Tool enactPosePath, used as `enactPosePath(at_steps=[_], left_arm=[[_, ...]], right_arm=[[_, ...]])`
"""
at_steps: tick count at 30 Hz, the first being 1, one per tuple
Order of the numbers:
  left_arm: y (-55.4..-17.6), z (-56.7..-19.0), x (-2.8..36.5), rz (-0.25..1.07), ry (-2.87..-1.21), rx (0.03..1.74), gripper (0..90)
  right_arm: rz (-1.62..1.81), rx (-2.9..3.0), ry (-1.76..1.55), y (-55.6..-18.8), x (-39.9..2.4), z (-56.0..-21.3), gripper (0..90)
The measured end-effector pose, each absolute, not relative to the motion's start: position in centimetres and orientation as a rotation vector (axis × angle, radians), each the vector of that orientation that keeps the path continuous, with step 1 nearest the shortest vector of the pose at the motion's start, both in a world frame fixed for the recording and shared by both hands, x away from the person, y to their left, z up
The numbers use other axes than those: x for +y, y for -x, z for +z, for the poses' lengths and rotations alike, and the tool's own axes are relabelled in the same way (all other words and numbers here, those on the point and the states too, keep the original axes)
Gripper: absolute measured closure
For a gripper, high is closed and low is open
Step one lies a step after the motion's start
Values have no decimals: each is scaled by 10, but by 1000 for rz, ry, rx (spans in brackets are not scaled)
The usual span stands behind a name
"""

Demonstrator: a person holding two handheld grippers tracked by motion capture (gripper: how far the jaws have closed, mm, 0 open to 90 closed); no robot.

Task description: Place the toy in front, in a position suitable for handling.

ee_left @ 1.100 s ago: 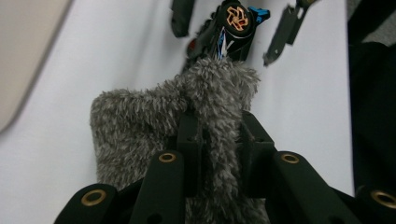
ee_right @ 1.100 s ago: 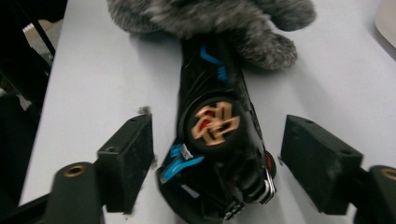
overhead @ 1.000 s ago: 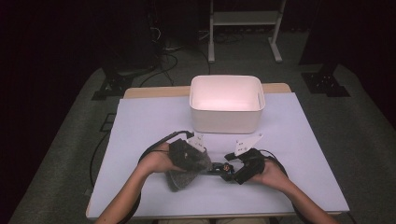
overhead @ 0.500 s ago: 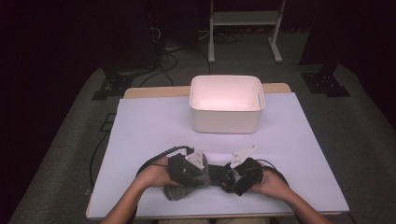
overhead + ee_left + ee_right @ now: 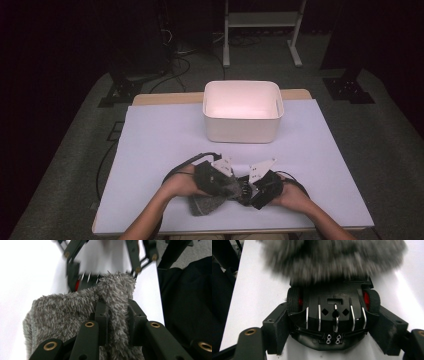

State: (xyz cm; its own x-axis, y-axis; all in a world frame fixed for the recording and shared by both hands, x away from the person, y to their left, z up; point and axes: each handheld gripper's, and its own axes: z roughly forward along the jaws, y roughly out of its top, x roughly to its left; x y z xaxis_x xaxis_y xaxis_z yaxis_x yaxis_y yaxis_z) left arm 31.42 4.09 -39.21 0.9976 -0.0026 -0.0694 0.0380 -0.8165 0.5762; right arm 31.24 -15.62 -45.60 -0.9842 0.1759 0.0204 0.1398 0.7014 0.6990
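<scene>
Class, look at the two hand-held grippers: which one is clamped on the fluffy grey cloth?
The left gripper: its black jaws pinch a fold of the fluffy grey cloth. The right gripper instead straddles a black toy car with red-hubbed wheels.

The grey fuzzy cloth (image 5: pixel 332 257) is smeared by blur along the top of the right gripper view and covers the front of the black toy car (image 5: pixel 332 315) — in the high view both are too small to make out. The left gripper view's upper edge blurs the other gripper's jaws.
</scene>
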Motion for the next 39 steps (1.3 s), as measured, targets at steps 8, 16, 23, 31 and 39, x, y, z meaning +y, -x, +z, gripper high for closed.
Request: enactPosePath(at_steps=[8,16,23,31,39], left_arm=[[-312,-397,43,-63,-2566,19,739],[-316,-399,93,-36,-2576,158,730],[-318,-399,89,-43,-2561,158,730],[-317,-397,43,-65,-2567,33,729],[-321,-399,60,-58,-2568,79,728]], right_arm=[[1153,2833,-240,-310,-157,-459,232],[1152,2822,-218,-309,-157,-458,232],[1154,2830,-222,-310,-157,-458,230],[1160,2832,-236,-310,-154,-458,229],[1151,2814,-200,-308,-155,-458,233]])
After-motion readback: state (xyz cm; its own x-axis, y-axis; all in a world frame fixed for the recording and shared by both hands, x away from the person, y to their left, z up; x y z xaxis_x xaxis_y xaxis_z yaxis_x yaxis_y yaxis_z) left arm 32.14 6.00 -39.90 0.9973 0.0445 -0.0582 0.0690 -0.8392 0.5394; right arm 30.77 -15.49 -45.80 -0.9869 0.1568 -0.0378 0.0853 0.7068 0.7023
